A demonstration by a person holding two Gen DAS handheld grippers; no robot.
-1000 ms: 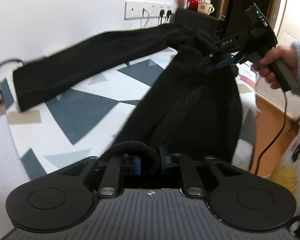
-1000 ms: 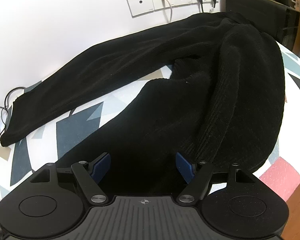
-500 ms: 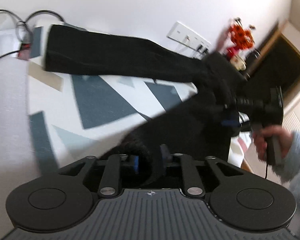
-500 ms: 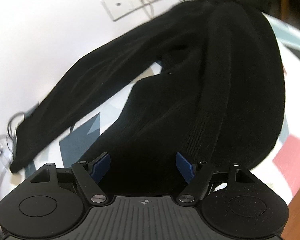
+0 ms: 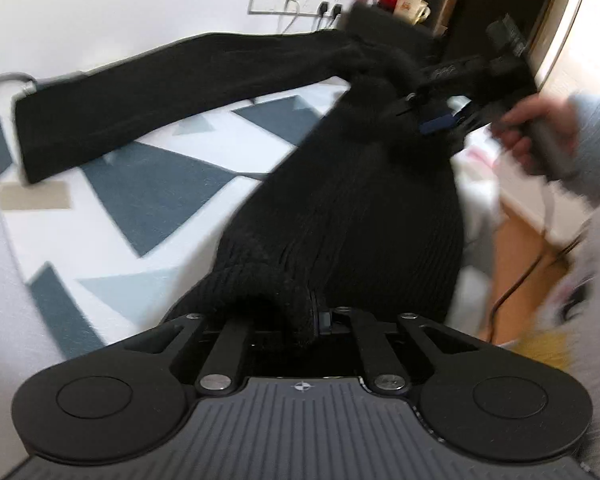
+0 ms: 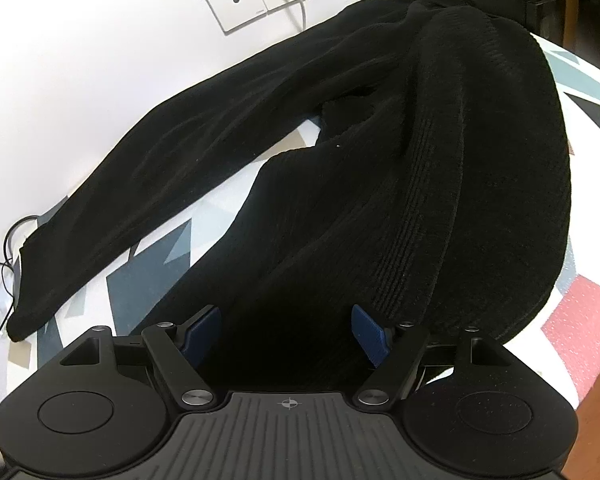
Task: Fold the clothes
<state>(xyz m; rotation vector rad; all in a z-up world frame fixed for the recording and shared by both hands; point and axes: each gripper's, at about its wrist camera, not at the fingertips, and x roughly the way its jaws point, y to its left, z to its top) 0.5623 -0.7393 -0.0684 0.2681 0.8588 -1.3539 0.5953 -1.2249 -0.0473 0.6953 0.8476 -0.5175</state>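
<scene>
Clearly soft, limp black knit sweater [image 5: 340, 208]; best taken by ribbed hem at 6 o'clock, left gripper [image 5: 314, 320] pinching it, right gripper [image 6: 286, 332] spread.

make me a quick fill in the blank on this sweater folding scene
1. The sweater is ____ in colour.
2. The left claw is shut on the sweater's ____.
3. The one sleeve that lies stretched out points toward the ____ of both views.
4. The right claw has ____ pads.

Missing words: black; edge; left; blue
</scene>
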